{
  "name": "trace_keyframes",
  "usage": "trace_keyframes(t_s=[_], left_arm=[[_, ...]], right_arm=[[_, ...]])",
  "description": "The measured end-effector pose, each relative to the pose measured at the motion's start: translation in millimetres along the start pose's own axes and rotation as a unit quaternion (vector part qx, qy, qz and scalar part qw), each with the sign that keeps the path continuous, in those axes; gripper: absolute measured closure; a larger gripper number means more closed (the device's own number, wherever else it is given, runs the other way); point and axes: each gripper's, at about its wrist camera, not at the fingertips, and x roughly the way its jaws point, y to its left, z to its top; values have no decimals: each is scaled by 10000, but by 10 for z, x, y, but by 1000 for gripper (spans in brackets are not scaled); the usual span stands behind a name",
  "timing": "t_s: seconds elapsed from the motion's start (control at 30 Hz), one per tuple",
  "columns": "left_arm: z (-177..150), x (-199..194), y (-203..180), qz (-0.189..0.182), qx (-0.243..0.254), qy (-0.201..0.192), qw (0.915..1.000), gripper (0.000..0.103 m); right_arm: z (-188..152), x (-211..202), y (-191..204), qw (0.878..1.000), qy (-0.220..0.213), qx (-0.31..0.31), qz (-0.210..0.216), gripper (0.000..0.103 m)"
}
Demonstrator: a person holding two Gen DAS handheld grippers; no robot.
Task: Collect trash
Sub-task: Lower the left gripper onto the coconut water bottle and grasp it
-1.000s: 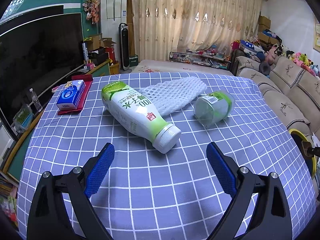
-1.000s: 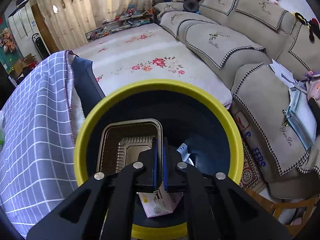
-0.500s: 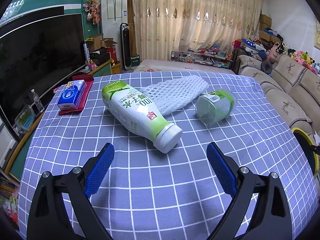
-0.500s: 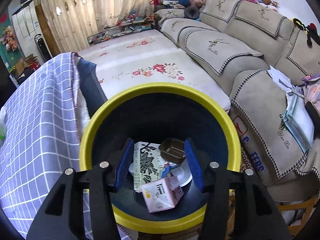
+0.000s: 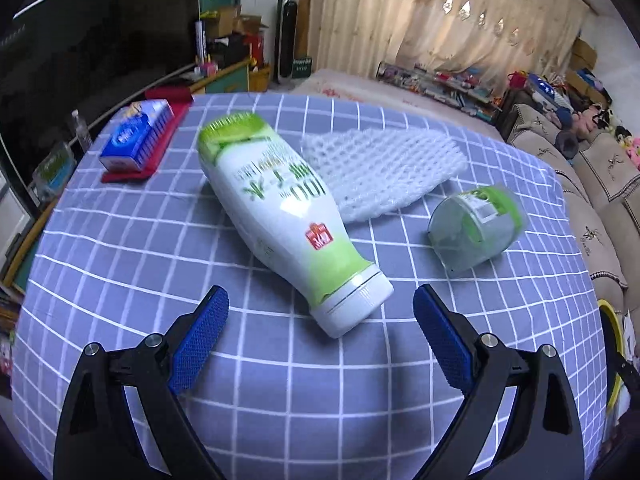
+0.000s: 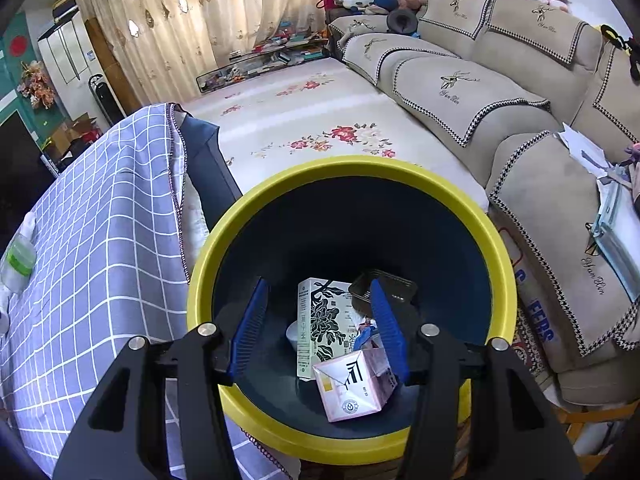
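Observation:
A white and green bottle lies on its side on the blue checked tablecloth, cap toward my left gripper. That gripper is open, just short of the cap, with nothing between its fingers. Behind the bottle lies a white foam net, and to the right a clear cup with a green label on its side. My right gripper hangs open and empty over the yellow-rimmed bin. Inside the bin lie a patterned box, a pink carton and a dark tray.
A blue tissue pack rests on a red book at the table's far left. A television stands left of the table. The beige sofa runs along the right, next to the bin. A floral rug covers the floor beyond.
My right gripper opened and let the dark tray drop into the bin. My left gripper moved closer to the bottle and rolled, so the table now looks tilted.

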Motion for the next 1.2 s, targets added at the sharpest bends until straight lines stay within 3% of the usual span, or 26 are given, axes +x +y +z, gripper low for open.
trace_keyframes(t_s=[0.3,0.53,0.7,0.8,0.87,0.97,1.13,1.2], left_arm=[[-44,85,145,279,-149,-1,9995,11],[-147,-165,616,546,-286,-3,9981,11],[-42,-413,847,716,-358,-315,9963,11],[137,-419,743,419,-117,-332,9985,11],[285,-355,578,195,336,-293,9988,11],[479,-194,366,264,1031,-148,9942,11],[634,83,194,179,1352,264,9903,15],[695,200,175,166,1350,373,9900,25]], right_arm=[[-21,34,-22,10000,48,31,71,52],[-3,50,81,9998,48,-91,146,52],[35,11,115,9998,-17,-147,138,52],[52,-34,105,9998,-58,-103,153,52],[55,-64,102,9998,-79,-110,155,52],[55,-106,90,9998,-99,-124,132,52],[60,-112,76,9999,-102,-54,124,52],[57,-95,90,9999,-82,-66,125,52]])
